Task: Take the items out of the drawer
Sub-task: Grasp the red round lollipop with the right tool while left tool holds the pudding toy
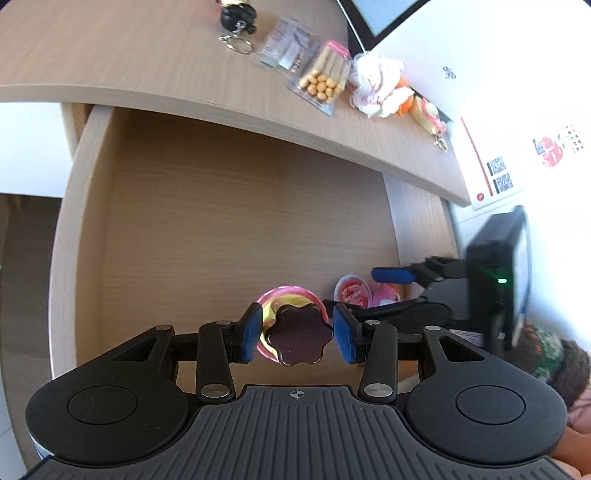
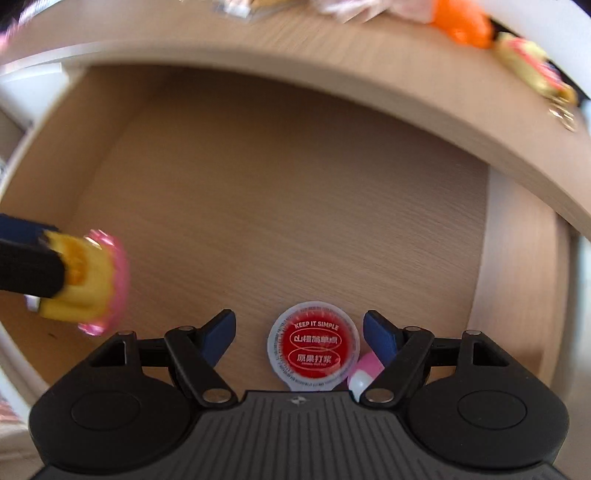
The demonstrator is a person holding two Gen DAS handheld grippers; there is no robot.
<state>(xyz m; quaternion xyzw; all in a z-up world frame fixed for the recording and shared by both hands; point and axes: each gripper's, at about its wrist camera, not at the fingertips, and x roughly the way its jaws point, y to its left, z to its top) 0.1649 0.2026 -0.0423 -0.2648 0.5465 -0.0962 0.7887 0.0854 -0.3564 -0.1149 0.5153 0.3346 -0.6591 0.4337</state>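
The left claw (image 1: 297,334) sits nearest, its blue pads closed on a toy cupcake (image 1: 295,338) with a brown flower top, yellow body and pink frilled rim; it holds the cake clear above the drawer floor (image 1: 240,229). The right claw (image 2: 299,338) hangs wide open and empty, pointed steeply down over a small red-lidded jelly cup (image 2: 314,349) near the drawer's front edge, a pink and white thing (image 2: 364,373) touching the cup on its right; to take the cup well I would centre the pads either side of its round rim, keep the right pad from catching the pink thing, and close gently, since the thin plastic may flex or slip. The rest of the drawer floor is pale wood grain; above it the tabletop (image 1: 129,55) carries a keyring (image 1: 238,22), a clear box of biscuit sticks (image 1: 325,79) and a soft toy (image 1: 376,85) towards its back edge; a white wall with a printed notice (image 1: 491,166) stands to the right.
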